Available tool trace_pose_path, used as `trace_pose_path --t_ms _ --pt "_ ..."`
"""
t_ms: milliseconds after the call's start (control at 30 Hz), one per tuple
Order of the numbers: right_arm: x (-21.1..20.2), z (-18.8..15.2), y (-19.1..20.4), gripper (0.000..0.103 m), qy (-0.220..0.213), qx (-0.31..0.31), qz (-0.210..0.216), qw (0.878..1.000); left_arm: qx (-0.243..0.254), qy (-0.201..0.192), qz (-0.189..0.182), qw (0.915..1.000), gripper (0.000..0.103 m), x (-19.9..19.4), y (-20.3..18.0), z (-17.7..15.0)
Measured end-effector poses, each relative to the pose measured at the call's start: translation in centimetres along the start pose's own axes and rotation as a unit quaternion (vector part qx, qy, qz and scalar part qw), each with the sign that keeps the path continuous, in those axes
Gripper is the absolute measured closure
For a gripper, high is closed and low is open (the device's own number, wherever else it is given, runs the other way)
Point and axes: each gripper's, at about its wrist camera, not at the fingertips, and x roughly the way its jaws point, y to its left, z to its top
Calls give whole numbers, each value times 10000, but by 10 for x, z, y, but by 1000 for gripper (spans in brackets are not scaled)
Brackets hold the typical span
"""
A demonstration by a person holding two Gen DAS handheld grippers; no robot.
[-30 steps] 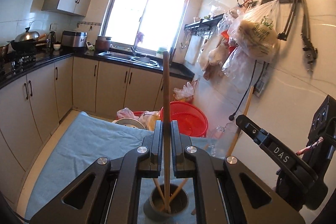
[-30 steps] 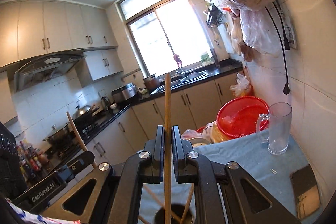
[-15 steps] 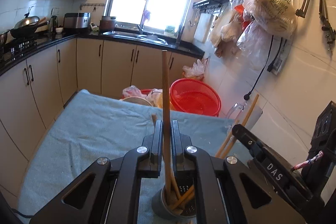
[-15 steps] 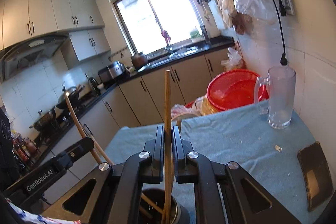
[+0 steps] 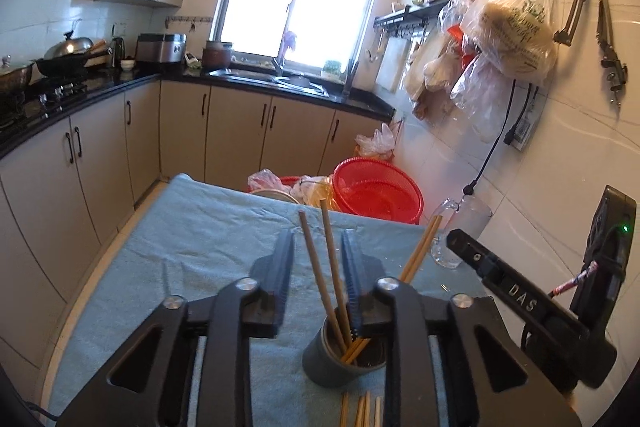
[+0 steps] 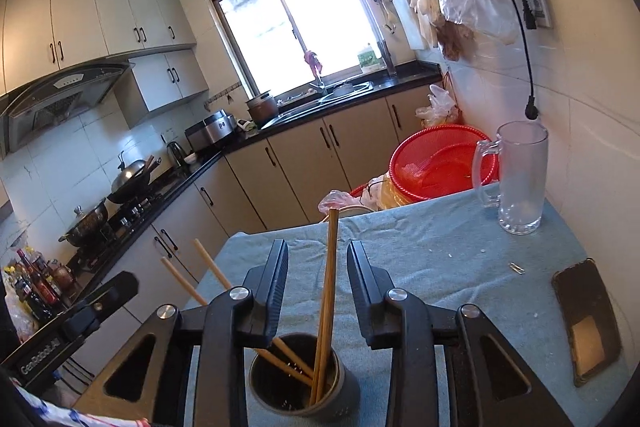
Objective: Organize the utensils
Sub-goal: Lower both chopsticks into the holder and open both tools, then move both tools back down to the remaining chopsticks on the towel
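A grey cup (image 5: 320, 363) stands on the blue cloth (image 5: 192, 251) and holds several wooden chopsticks (image 5: 326, 267). My left gripper (image 5: 317, 239) hangs just above the cup. Its jaws are opening, and two chopsticks lean free between them without touching the pads. In the right wrist view the same cup (image 6: 348, 395) sits below my right gripper (image 6: 317, 247). Those jaws are opening too, with an upright chopstick (image 6: 330, 267) loose between them. More chopsticks (image 5: 360, 411) lie on the cloth by the near edge.
A glass mug (image 6: 520, 179) stands at the table's far right by the tiled wall, and a phone (image 6: 588, 319) lies nearer. Behind the table are a red basket (image 6: 436, 163) and plastic bags. Cabinets run along the left, and bags hang on the right wall.
Both grippers were shut on upright chopsticks; both have opened and let them go into the cup. Both hands have sunk towards the cup.
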Motion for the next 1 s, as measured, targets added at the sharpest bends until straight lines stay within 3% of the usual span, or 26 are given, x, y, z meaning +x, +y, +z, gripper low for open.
trace_pose_path --t_ms 133,200,267,367,433,500,600,700,833,1000 --pt "-31 -2 -1 63 -63 -91 -65 9999 24 -52 53 10000 68 -31 5 -9" --pt "-45 -9 -1 51 4 -179 -130 9998 15 27 42 10000 63 -41 10 -17" --pt "-56 -23 -6 46 187 -238 -248 9992 -6 210 40 9998 60 -48 16 -34" --pt "-61 -57 -23 46 812 -201 -287 9961 46 604 28 9982 60 -46 23 -64" --pt "-57 -91 -35 51 1347 -210 -282 9903 72 969 16 9953 60 -40 27 -90" --pt "-51 -119 -41 77 1810 -273 -267 9827 112 1267 -27 9919 60 -33 28 -111" --pt "-44 -157 -44 79 2332 -272 -122 9720 326 1629 -46 9861 60 -25 24 -141" --pt "-41 -181 -39 79 2573 -408 -102 9654 671 1894 -88 9796 61 -20 16 -168" --pt "-43 -194 -32 79 2553 -588 -228 9648 997 2128 -168 9719 61 -12 1 -186" --pt "-40 -197 -22 79 2549 -875 -374 9623 1021 2258 -212 9686 65 -1 -3 -191"
